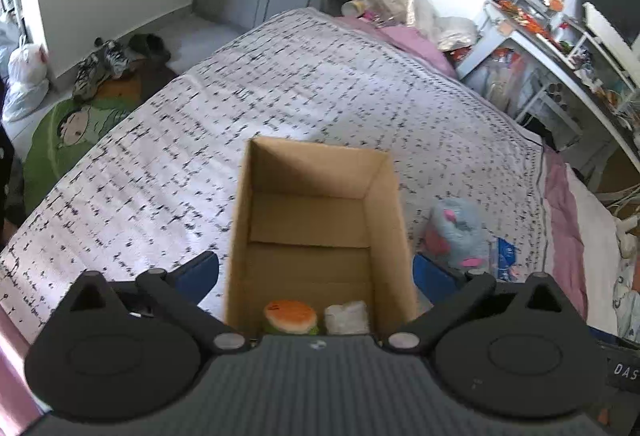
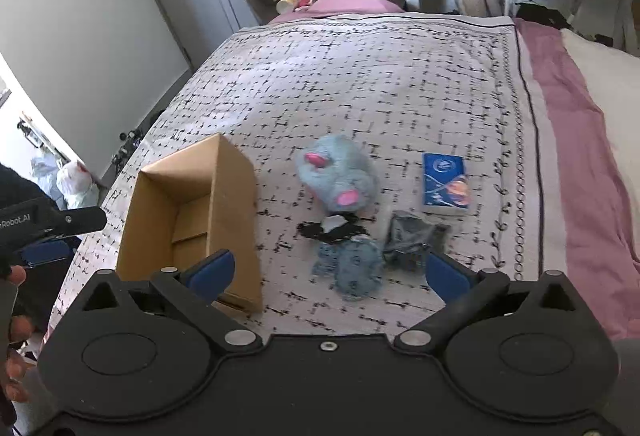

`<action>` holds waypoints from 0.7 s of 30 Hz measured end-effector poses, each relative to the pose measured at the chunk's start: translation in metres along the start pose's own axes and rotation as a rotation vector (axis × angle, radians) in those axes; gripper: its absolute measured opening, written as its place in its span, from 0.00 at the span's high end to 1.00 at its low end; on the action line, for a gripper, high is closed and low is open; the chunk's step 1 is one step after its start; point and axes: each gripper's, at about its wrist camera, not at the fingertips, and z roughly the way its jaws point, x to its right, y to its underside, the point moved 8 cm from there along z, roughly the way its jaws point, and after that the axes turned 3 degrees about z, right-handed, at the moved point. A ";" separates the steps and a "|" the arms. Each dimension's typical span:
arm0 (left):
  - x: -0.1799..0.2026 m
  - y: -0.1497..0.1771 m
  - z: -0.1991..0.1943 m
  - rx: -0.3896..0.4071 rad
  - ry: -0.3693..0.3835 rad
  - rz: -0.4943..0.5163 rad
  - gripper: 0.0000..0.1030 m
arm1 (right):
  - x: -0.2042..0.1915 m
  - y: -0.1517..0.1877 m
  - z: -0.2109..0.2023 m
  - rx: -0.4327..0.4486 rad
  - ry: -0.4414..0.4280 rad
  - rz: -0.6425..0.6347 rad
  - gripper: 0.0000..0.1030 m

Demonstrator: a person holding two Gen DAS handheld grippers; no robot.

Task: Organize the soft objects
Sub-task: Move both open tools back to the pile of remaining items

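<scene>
Cardboard box (image 1: 316, 228) sits open on the patterned bedspread (image 1: 280, 83) w/ a burger-shaped squishy (image 1: 290, 317) and a white soft item (image 1: 346, 317) at its near end; left gripper (image 1: 316, 272) hangs over it, jaws spread wide either side of the box, holding nothing. In the right wrist view the right gripper (image 2: 328, 272) is also spread and empty, above the bed just right of the box (image 2: 192, 220). Blue plush mouse (image 2: 340, 191) lies right of the box, w/ a grey-blue cloth bundle (image 2: 412, 240) touching its near-right side and a blue tissue pack (image 2: 445, 183) further right.
</scene>
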 end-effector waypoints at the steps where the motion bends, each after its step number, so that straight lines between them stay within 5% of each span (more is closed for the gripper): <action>1: 0.007 0.001 -0.001 -0.002 0.005 0.008 0.01 | 0.006 0.001 -0.003 0.003 -0.004 0.008 0.00; 12: 0.081 0.022 0.002 -0.023 0.049 0.138 0.01 | 0.056 0.002 -0.015 0.005 -0.032 0.067 0.00; 21: 0.124 0.032 0.010 -0.044 0.074 0.147 0.01 | 0.091 0.003 -0.011 -0.026 -0.063 0.133 0.00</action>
